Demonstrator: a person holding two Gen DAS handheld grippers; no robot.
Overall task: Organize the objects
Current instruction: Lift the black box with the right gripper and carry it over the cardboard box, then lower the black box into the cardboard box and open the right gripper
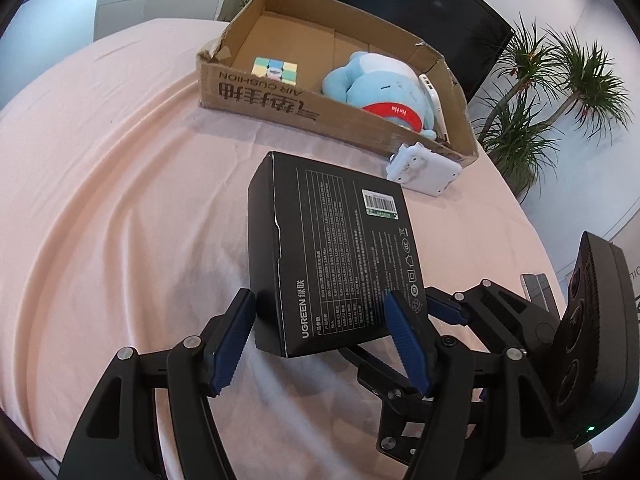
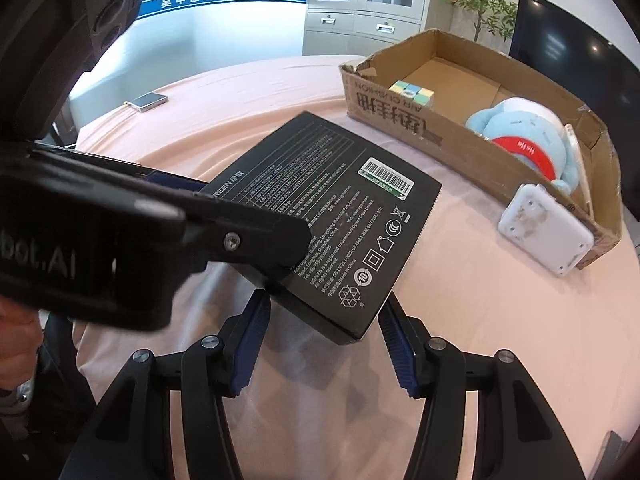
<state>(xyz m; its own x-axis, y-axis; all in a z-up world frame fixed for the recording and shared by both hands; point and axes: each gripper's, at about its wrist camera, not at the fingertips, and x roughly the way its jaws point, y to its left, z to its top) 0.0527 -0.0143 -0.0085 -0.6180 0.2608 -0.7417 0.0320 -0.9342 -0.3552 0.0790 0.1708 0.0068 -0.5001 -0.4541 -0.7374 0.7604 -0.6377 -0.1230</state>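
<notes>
A black UGREEN box (image 1: 328, 252) is held above the pink tablecloth. My left gripper (image 1: 320, 312) is shut on its near end, one blue pad on each side. In the right wrist view the same box (image 2: 332, 216) is tilted, with its near corner between the pads of my right gripper (image 2: 324, 312), which is open around it; the left pad is at the box edge. The left gripper (image 2: 256, 236) reaches in from the left and clamps the box. A cardboard box (image 1: 280, 100) beyond holds a pastel puzzle cube (image 1: 274, 70), a blue plush toy (image 1: 380, 84) and a white slim device (image 1: 434, 104).
A white square device (image 1: 424, 170) lies on the cloth against the carton's near right corner, also in the right wrist view (image 2: 544, 236). A phone (image 2: 148, 101) lies at the table's far left edge. Potted plants (image 1: 544, 92), a dark screen and grey cabinets stand behind the round table.
</notes>
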